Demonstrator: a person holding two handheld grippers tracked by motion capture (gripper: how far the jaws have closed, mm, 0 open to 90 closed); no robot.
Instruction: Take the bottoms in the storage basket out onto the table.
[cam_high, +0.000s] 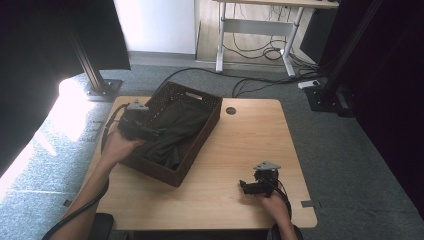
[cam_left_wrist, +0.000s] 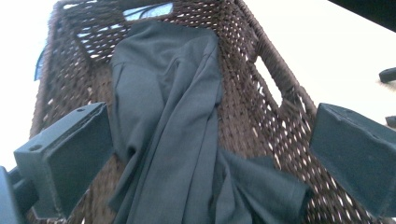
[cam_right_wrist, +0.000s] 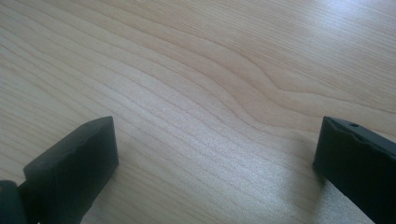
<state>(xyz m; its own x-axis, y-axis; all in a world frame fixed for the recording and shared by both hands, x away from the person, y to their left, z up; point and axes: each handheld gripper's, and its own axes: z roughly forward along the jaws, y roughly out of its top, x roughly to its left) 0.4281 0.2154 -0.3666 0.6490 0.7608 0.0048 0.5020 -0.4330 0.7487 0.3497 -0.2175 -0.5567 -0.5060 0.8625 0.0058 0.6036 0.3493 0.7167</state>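
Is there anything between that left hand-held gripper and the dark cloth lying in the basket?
Nothing visible. The left hand-held gripper hangs over the wicker basket with its jaws spread wide, and the dark cloth lies bare right below them. The basket is open on top.

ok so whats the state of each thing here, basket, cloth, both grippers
wicker basket: upright on the table, top open
dark cloth: crumpled inside the basket, ungrasped
left gripper: open, fingers either side of the cloth, over the basket
right gripper: open, holding nothing, low over bare table
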